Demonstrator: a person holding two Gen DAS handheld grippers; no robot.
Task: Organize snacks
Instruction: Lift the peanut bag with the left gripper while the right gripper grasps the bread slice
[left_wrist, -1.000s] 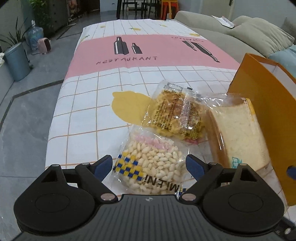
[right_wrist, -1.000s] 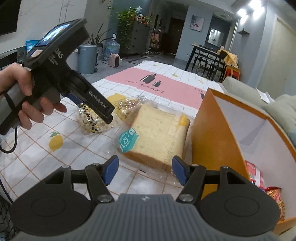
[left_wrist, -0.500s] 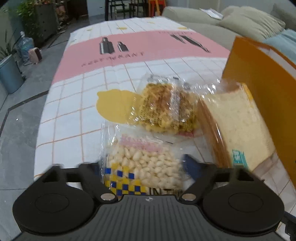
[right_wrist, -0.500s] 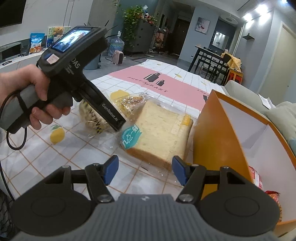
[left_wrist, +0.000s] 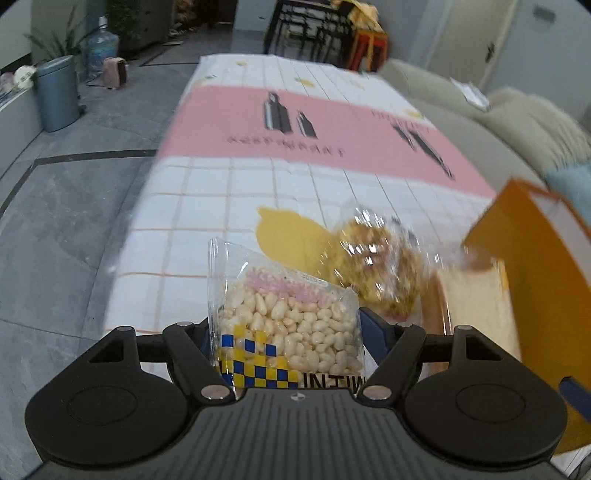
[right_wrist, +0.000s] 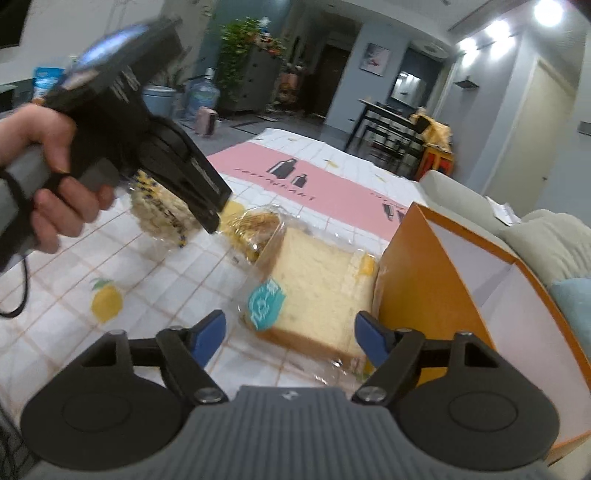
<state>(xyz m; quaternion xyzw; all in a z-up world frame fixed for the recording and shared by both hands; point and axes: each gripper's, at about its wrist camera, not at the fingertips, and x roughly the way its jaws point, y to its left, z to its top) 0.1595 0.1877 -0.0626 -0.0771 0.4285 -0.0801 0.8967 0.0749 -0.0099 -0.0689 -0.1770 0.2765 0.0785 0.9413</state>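
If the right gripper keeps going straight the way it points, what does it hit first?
Most likely the wrapped bread slice, lying on the table just ahead of the open right gripper. The orange box stands just right of that line; depth is uncertain.

We saw a grey tiled floor (left_wrist: 66, 206) with dark inlay lines, a grey bin (left_wrist: 57, 92) and a water jug (left_wrist: 101, 46) by the plants, a beige sofa (left_wrist: 480, 122), a dark dining table (right_wrist: 388, 114) with chairs, blue-grey walls (right_wrist: 491, 96), and ceiling spotlights (right_wrist: 546, 13) lit.
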